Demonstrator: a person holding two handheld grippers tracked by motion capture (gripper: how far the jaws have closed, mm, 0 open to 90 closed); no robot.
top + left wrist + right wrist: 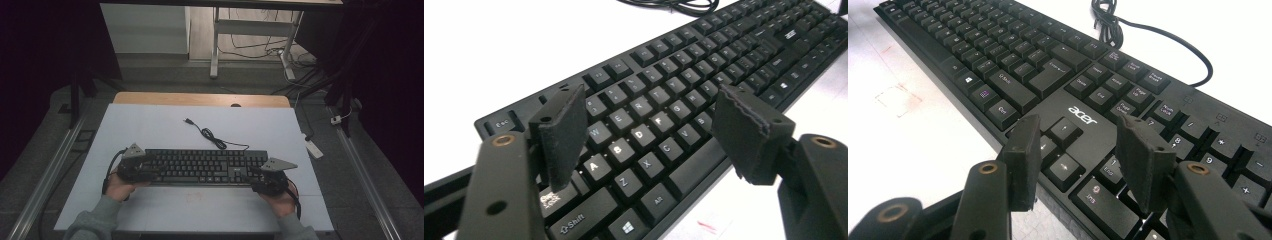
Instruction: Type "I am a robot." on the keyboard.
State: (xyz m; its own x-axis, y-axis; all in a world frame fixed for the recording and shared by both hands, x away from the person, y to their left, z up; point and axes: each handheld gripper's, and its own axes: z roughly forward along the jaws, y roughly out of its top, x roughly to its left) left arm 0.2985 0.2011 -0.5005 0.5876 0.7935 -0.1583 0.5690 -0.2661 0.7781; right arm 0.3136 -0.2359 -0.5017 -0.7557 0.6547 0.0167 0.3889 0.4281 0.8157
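Observation:
A black Acer keyboard (205, 166) lies flat across the near middle of the white tabletop (150, 130). Its black cable (212, 137) runs loose toward the back and ends in a free USB plug (188, 120). My left gripper (149, 166) is open above the keyboard's left end. In the left gripper view its pads (564, 135) stand wide apart over the letter keys (649, 130), and the left gripper (649, 102) has nothing pressed between them. My right gripper (256, 176) is open at the keyboard's right end. Seen from its own camera, the right gripper (1078, 125) spans the arrow keys (1064, 131) beside the number pad.
A wooden desk edge (200, 98) shows behind the white top. A white power strip (314, 148) lies on the floor to the right. Metal rails (47, 172) run along both sides, and white desk legs (215, 45) with cables stand at the back.

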